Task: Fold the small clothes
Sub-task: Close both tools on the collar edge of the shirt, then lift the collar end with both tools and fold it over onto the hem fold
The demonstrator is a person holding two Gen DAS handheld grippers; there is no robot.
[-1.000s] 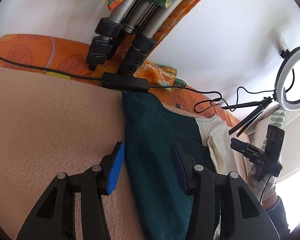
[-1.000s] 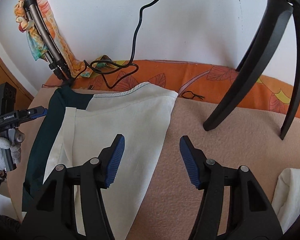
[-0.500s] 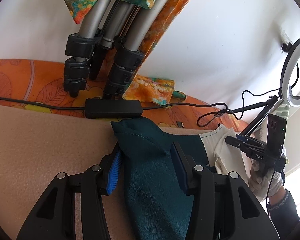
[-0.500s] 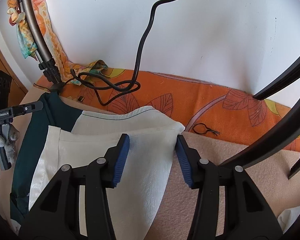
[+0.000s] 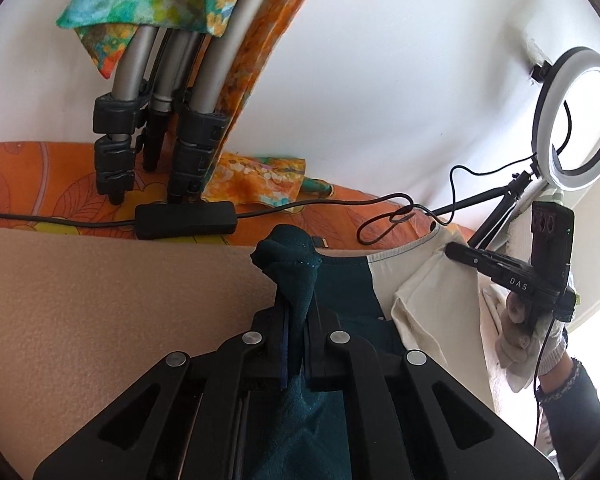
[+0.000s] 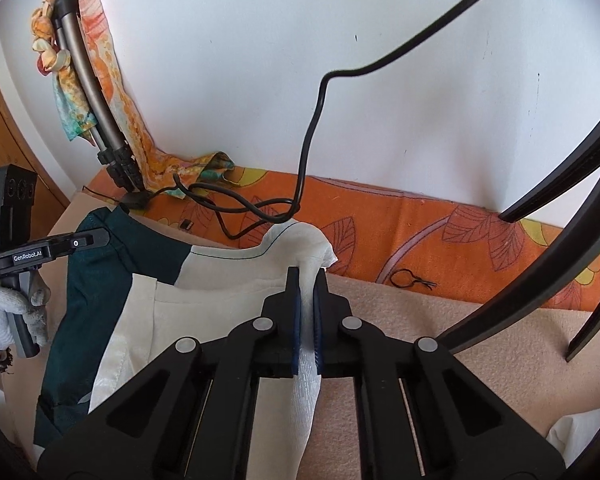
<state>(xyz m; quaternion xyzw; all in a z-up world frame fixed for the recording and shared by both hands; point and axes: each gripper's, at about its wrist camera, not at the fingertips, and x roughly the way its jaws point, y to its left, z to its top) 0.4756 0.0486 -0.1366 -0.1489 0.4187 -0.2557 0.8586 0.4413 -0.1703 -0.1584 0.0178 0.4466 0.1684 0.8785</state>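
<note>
A small two-tone garment lies on the beige blanket, one half dark teal, the other cream. My left gripper has its jaws closing tight on the far teal corner, which bunches up above the blue pads. My right gripper has its jaws closing tight on the far cream corner, the fabric pinched between its pads. Each gripper shows in the other's view, held by a gloved hand: the right one and the left one.
Grey tripod legs and a black cable box stand just beyond the teal corner on an orange floral cloth. A ring light stands at the right. Black stand legs, a dangling cable and another white cloth are near the right gripper.
Both grippers moved forward to the garment's far corners and went from open to shut on them. The teal and cream corners now bunch up between the pads, slightly lifted.
</note>
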